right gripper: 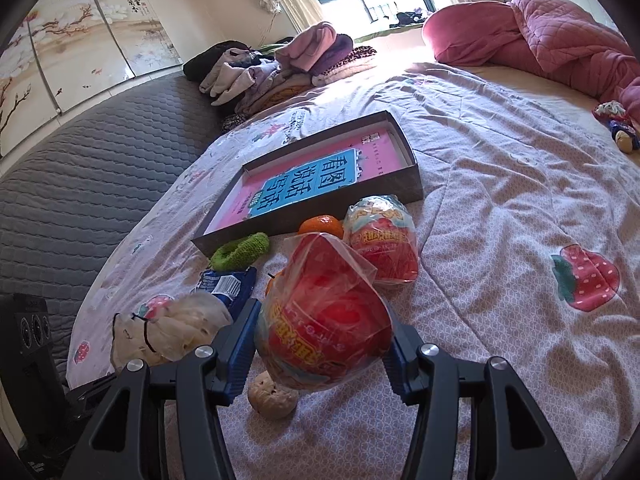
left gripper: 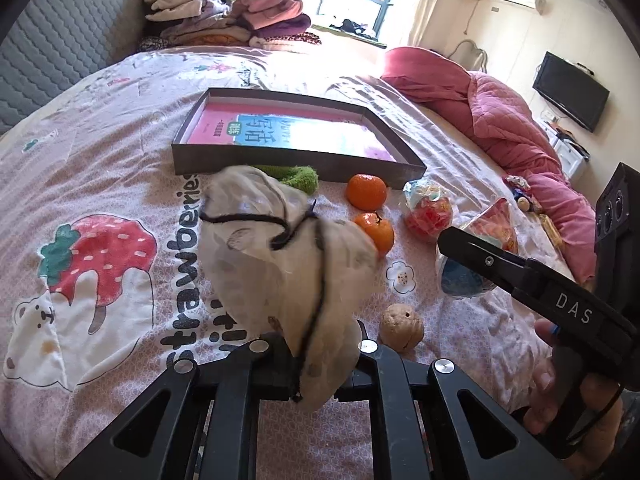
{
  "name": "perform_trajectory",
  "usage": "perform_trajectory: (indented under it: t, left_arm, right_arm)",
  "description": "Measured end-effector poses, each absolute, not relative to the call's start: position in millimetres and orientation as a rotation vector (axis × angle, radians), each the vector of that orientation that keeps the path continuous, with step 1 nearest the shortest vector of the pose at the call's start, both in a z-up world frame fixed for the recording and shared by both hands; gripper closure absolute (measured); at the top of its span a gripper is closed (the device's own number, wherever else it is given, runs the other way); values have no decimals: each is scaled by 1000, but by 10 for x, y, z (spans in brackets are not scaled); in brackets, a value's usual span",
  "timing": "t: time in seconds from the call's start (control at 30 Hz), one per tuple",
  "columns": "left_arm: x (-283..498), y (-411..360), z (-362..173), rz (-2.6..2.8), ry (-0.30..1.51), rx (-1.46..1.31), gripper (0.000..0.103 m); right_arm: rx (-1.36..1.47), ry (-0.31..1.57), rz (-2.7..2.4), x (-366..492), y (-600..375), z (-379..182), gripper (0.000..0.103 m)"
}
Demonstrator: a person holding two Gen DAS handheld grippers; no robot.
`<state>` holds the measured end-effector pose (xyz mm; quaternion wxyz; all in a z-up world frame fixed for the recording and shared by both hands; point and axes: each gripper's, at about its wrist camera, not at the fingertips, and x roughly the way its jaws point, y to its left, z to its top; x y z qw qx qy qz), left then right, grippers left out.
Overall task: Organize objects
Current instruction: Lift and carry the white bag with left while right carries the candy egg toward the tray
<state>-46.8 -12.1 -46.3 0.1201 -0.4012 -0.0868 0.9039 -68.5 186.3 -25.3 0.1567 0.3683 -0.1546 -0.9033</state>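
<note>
My left gripper (left gripper: 316, 356) is shut on a white translucent bag (left gripper: 280, 264) tied with black string, which hangs above the bedspread. The same bag (right gripper: 172, 332) shows at the lower left of the right wrist view. My right gripper (right gripper: 320, 352) is shut on a red snack pack (right gripper: 324, 320) in clear plastic, its blue pads (right gripper: 240, 344) pressing both sides. Beyond stands a shallow dark box (left gripper: 296, 160) (right gripper: 320, 216) with a pink book inside. On the bed before it lie two tangerines (left gripper: 366, 192) (left gripper: 376, 230), a second red snack pack (left gripper: 428, 212) (right gripper: 382, 236) and a walnut (left gripper: 401, 327) (right gripper: 272, 394).
A green fuzzy item (right gripper: 240, 254) and a blue packet (right gripper: 226, 284) lie near the box's front wall. Folded clothes (left gripper: 224, 12) are piled at the far end of the bed, and a pink quilt (left gripper: 500, 112) is heaped on the right. A grey padded headboard (right gripper: 80, 184) runs along the left.
</note>
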Motion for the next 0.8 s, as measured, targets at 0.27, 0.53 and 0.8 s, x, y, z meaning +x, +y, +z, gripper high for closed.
perform_trajectory:
  t: [0.27,0.53,0.8]
  left_arm:
    - [-449,-122,-321,2676,-237,-1118,91]
    - [-655,-93,-211,2691,-227,-1079,91]
    - [-1022,-139,-148,2725,-243,-1062,91]
  right_arm:
    - [978,-343,-2610,-631,1782,-132,48]
    - [901,-224,-2636,-763,1684,31,48]
    - [876,-176,-2672,-1153,1688,103,48]
